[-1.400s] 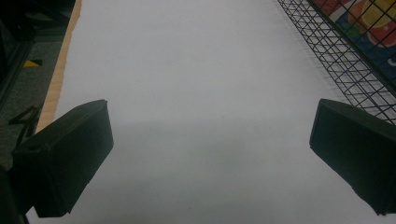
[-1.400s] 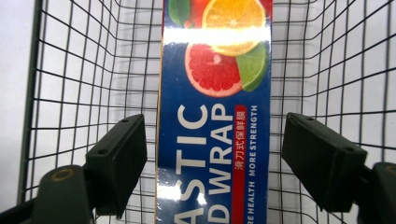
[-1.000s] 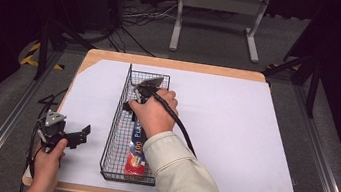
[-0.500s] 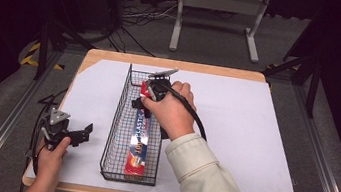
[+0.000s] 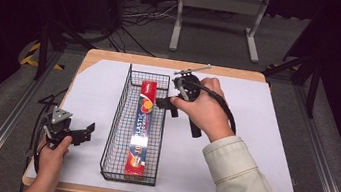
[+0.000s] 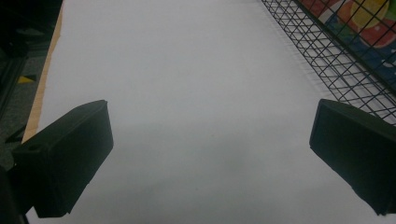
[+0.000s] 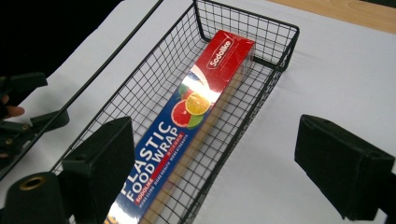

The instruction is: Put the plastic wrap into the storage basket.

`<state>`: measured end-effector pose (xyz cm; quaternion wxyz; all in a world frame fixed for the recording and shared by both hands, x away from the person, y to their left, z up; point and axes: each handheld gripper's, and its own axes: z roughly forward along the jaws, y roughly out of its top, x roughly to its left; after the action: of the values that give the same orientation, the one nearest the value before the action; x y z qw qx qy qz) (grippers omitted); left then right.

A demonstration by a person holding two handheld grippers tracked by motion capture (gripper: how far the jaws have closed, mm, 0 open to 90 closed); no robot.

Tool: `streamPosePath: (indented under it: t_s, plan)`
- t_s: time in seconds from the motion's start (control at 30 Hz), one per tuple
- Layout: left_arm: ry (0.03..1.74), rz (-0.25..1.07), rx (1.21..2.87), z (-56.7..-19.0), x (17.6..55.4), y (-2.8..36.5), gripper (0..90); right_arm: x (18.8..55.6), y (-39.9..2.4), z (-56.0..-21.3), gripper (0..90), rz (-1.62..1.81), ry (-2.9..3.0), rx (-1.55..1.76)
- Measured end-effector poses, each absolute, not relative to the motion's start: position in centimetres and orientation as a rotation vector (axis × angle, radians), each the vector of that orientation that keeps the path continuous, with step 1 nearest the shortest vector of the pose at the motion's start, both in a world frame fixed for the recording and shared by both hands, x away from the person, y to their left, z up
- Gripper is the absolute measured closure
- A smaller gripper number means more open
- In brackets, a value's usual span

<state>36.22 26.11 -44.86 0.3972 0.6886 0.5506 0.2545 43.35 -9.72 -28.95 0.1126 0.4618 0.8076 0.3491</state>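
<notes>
Centre of the high view: plastic food wrap box (image 5: 142, 125) lies lengthwise in the wire basket (image 5: 116, 118); right gripper (image 5: 169, 105) has lifted out to the basket's right, jaws apart, empty. Left gripper (image 5: 83, 133) idles lower left, also agape. Placement looks done

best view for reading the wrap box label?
Right gripper view: the wrap box lies close in the basket, "PLASTIC FOOD WRAP" legible. High view shows the whole box, print small. Left gripper view catches a colourful corner through mesh.
</notes>
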Motion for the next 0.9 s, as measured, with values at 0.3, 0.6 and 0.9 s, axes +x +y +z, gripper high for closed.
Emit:
streamPosePath:
  t_s: [0.3, 0.6, 0.9]
  plan:
    - [1.373, 0.613, 1.757, -44.9, 35.9, 26.2, 0.1, 43.5, -13.5, -28.2, 12.8, 1.054, 2.382, 1.255]
    - [1.375, 0.574, 1.743, -45.0, 35.8, 26.8, 0.2, 43.3, -18.2, -27.8, 12.3, 1.097, 2.359, 1.232]
    - [1.365, 0.591, 1.733, -44.5, 35.7, 26.8, 0.2, 42.9, -22.3, -28.5, 12.3, 1.149, 2.297, 1.267]
